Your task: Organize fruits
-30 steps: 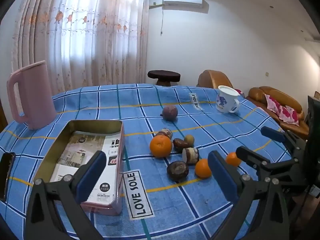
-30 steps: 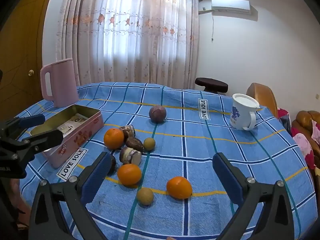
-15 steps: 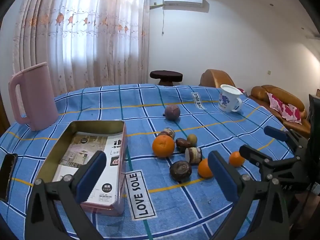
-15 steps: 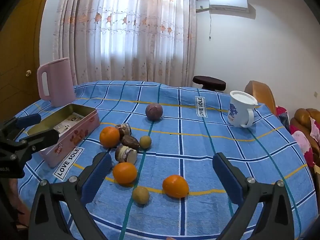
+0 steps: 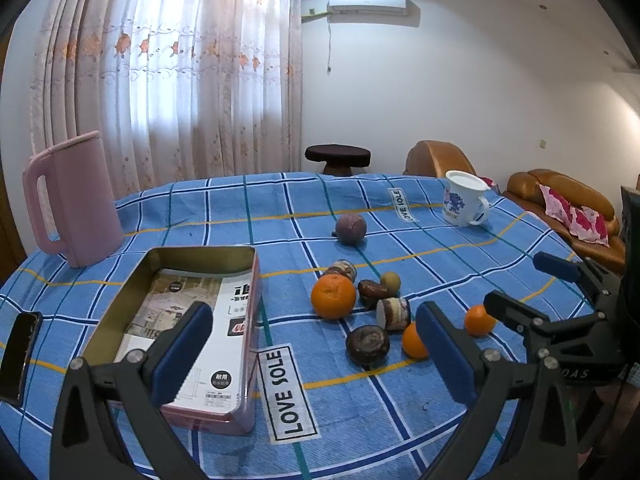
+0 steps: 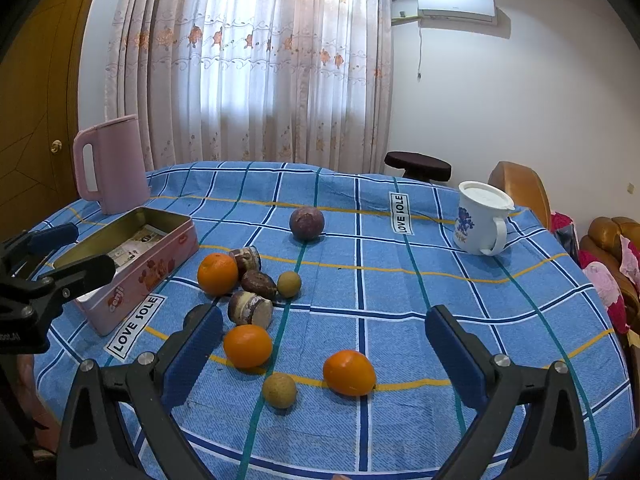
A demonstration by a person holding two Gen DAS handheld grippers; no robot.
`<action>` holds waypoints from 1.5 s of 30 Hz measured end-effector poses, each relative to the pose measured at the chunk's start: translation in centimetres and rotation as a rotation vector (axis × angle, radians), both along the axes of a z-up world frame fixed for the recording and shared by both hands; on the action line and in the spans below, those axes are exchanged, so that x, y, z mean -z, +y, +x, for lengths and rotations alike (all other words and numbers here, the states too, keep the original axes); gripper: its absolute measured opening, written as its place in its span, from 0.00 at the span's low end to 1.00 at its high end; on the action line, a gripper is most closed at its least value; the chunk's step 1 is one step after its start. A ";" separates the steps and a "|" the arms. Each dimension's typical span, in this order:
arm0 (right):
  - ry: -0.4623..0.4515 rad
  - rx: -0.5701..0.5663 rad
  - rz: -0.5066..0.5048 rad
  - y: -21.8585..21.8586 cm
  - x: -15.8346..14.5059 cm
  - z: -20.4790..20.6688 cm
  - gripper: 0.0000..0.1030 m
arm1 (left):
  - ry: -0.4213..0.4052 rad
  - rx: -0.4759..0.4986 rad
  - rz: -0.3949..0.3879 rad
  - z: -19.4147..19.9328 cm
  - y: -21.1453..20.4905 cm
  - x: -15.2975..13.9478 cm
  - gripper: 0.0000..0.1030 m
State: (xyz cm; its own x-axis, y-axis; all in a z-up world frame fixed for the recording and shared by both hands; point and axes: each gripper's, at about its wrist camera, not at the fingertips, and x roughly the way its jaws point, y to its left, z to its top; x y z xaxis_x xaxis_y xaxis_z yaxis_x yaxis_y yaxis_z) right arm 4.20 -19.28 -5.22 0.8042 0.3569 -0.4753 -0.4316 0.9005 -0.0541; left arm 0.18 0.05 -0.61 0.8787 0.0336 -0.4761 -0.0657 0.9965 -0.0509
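You are holding both grippers above the near edge of the tabletop (image 6: 400,292), and by the look of it the sorting is only starting: every fruit is lying on the cloth and none is sitting in the pink tin (image 5: 244,360). Your left gripper (image 5: 308,356) is standing wide open with nothing between its jaws, hovering beside the tin's right wall. Your right gripper (image 6: 324,354) is equally wide open and empty, framing the nearest orange (image 6: 349,372), a small tan fruit (image 6: 279,390) just left of it, and a second orange (image 6: 247,346).

The next move is probably calling for you to lower the right gripper around that nearest orange, close gently on its rounded sides so it is not rolling away, and carry it over to the tin.

Farther back, a larger orange (image 6: 217,273) is touching a cluster of dark brown pieces (image 6: 258,284), and a purple round fruit (image 6: 306,223) is lying well apart.

The cloth is a blue check. A pink jug (image 6: 112,164) and a white mug (image 6: 480,218) are standing at the far side; curtains, a stool and a brown sofa are filling the room behind.
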 end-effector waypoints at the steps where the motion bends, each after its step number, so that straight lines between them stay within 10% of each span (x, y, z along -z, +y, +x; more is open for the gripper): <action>1: 0.000 0.000 0.001 0.0 0.0 0.0 0.99 | -0.001 0.001 0.000 0.0 0.0 0.0 1.00; 45: 0.059 0.042 0.032 -1.6 2.1 1.2 0.89 | 0.054 0.039 0.017 1.3 -1.1 2.1 1.00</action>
